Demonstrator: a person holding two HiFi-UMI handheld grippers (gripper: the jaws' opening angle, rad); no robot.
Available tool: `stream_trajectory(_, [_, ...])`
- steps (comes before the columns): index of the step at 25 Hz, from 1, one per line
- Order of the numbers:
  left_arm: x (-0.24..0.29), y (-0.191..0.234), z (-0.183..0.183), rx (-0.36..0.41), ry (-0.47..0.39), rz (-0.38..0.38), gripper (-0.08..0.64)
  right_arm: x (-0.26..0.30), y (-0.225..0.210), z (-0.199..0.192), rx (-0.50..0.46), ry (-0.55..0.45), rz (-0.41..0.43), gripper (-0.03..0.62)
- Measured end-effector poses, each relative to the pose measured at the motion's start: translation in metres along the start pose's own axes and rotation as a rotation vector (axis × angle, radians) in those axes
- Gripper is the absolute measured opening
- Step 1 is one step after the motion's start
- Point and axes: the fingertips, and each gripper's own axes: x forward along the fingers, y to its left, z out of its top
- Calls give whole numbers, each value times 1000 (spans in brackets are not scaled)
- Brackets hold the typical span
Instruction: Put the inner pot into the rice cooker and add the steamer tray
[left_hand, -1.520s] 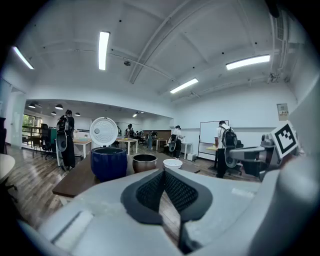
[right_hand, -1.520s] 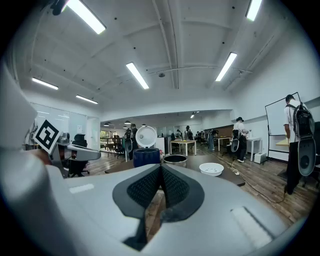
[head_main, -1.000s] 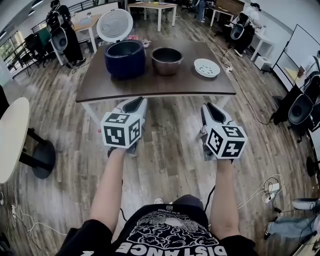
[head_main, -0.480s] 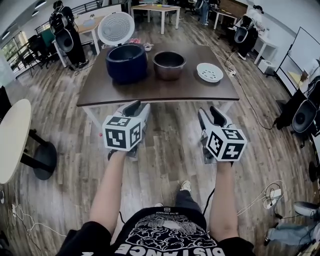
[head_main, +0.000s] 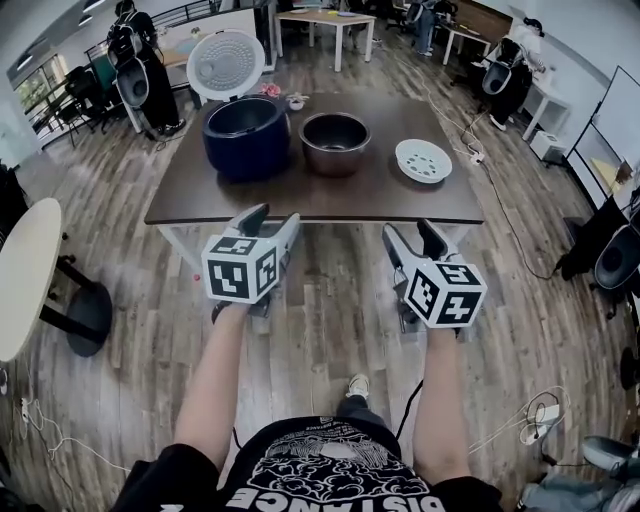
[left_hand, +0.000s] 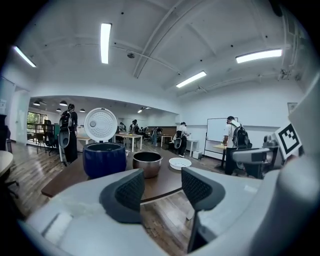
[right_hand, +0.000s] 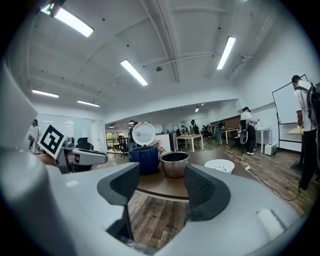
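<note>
Opening just now, left gripper (head_main: 270, 218) and right gripper (head_main: 412, 232), jaws apart, empty, cooker (head_main: 246, 135) interior too dark to read

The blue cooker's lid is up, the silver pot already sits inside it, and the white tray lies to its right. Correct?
Not quite: in the head view the silver pot stands on the table, between the blue cooker and the white tray, not inside the cooker. The rest holds.

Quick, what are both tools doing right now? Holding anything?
Left tool: open, just been opening, nothing between its jaws.
Right tool: open, just been opening, nothing between its jaws.
</note>
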Motion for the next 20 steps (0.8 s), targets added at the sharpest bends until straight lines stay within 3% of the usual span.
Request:
stream_trajectory(4, [28, -2, 14, -7, -3, 33, 273, 23, -27, 10, 7, 7, 36, 295])
stream_trajectory(10, [60, -1, 24, -18, -8, 86, 284, 54, -55, 10, -12, 55, 102, 362])
stream_trajectory(20, [101, -11, 32, -62, -7, 156, 347, 86, -102, 22, -44, 57, 164, 387])
